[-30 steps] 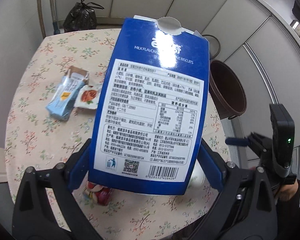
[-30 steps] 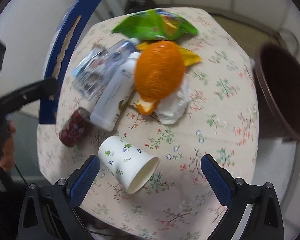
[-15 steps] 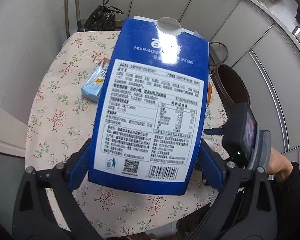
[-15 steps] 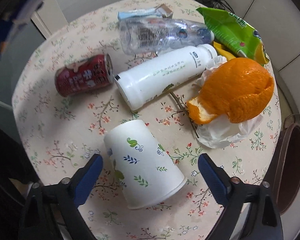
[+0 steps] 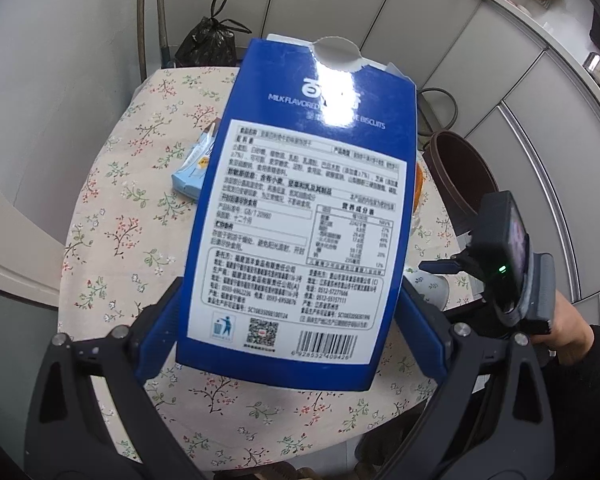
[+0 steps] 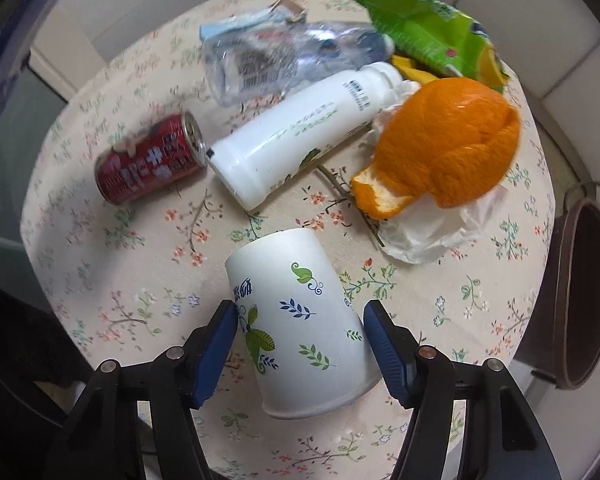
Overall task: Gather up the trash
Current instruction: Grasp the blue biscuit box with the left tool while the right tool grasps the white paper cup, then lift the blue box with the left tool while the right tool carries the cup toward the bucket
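Note:
My left gripper (image 5: 290, 312) is shut on a blue biscuit box (image 5: 300, 208) and holds it above the round floral table (image 5: 112, 248). My right gripper (image 6: 300, 320) straddles a paper cup (image 6: 296, 328) lying on its side; the blue pads sit against or very near its walls. Beyond it lie a red can (image 6: 148, 160), a white bottle (image 6: 300, 136), a clear plastic bottle (image 6: 284, 60), orange peel (image 6: 444, 148) on a white tissue (image 6: 432, 228) and a green snack bag (image 6: 428, 32). The brown bin (image 6: 580, 292) stands right of the table.
A light blue wrapper (image 5: 194, 164) lies on the table in the left wrist view. The brown bin (image 5: 460, 176) stands at the table's right there, near grey cabinets. A black tied bag (image 5: 208, 40) sits on the floor behind the table.
My right gripper has moved forward over the paper cup and its jaws have narrowed around it. My left gripper has drawn back slightly, still holding the biscuit box.

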`<action>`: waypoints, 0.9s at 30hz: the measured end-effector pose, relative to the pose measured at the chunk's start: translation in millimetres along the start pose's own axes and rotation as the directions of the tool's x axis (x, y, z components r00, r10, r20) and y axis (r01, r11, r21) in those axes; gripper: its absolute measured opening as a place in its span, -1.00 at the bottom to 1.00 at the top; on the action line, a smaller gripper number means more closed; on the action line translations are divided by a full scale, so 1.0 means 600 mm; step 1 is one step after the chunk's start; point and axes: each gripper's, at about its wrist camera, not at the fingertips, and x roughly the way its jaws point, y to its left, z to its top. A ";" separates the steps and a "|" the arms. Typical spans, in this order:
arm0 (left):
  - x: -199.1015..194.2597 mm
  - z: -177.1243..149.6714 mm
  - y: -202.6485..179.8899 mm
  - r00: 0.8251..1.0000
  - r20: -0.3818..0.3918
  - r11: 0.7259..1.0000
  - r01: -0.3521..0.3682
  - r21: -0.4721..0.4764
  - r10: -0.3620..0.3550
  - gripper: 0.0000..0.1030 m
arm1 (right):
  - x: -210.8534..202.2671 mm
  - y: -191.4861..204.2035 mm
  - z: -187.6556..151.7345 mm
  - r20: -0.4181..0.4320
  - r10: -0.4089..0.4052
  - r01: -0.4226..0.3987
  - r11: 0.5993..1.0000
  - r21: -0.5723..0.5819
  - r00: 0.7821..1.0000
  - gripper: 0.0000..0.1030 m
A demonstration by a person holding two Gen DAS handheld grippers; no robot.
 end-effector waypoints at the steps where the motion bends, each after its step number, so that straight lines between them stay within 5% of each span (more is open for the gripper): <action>1: -0.001 0.001 -0.004 1.000 0.005 1.000 -0.001 0.005 0.001 0.88 | -0.013 -0.010 -0.003 0.020 0.023 -0.023 0.999 0.032 1.000 0.29; 14: 0.017 0.032 -0.110 0.997 0.071 0.993 -0.008 0.115 -0.001 0.88 | -0.151 -0.157 -0.052 0.281 0.043 -0.150 0.917 0.371 0.959 0.28; 24: 0.053 0.059 -0.206 0.994 0.103 0.981 0.002 0.194 -0.022 0.85 | -0.198 -0.299 -0.116 0.423 -0.046 -0.236 0.772 0.591 0.905 0.28; 25: 0.063 0.064 -0.217 0.995 0.099 0.979 0.013 0.204 -0.034 0.40 | -0.197 -0.314 -0.122 0.430 -0.055 -0.244 0.755 0.609 0.901 0.28; 26: 0.076 0.068 -0.227 0.995 0.075 0.976 0.045 0.214 -0.062 -0.60 | -0.195 -0.330 -0.126 0.432 -0.066 -0.247 0.738 0.628 0.899 0.28; 27: 0.092 0.075 -0.232 0.997 0.046 0.977 0.049 0.207 -0.060 -0.88 | -0.192 -0.343 -0.128 0.430 -0.075 -0.246 0.725 0.643 0.900 0.28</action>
